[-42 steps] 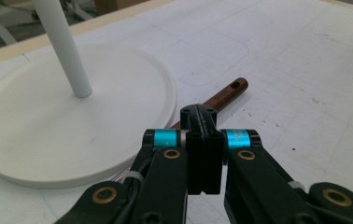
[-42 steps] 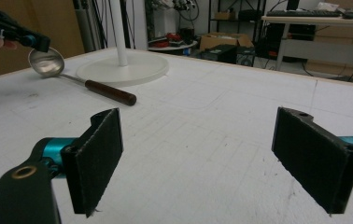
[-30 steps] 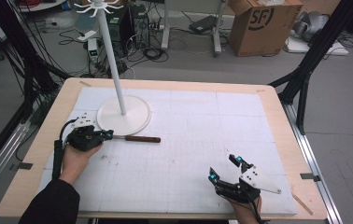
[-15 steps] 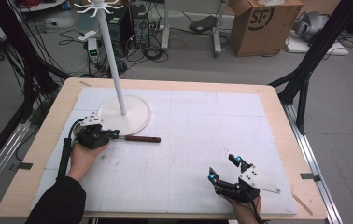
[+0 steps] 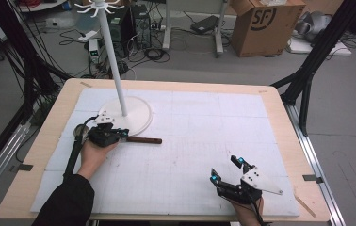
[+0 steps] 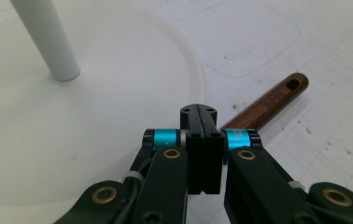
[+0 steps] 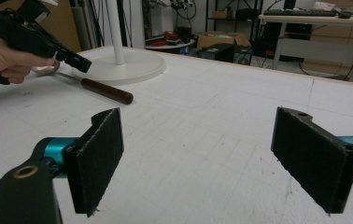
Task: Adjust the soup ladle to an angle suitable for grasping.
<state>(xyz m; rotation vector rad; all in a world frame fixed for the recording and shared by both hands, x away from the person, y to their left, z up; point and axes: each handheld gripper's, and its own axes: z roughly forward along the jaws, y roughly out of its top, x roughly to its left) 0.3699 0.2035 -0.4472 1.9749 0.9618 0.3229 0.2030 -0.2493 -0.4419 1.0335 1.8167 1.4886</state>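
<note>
Left gripper (image 5: 122,134) jaws closed above one ladle (image 5: 138,139); right gripper (image 5: 227,170) jaws wide.

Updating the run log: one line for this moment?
left gripper: shut, over ladle | right gripper: open, holding nothing | ladle: flat on mat beside stand base

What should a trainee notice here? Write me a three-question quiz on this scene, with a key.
1. True or false: the right gripper has its jaws shut.
2. What lies on the mat beside the white stand's round base? A) a spoon with a brown handle B) a cup C) a folded cloth
3. Which gripper is at the spoon with its jaws closed together?

Key: 1. False, its jaws stand wide apart with nothing between them. 2. A. 3. The left gripper.
</note>
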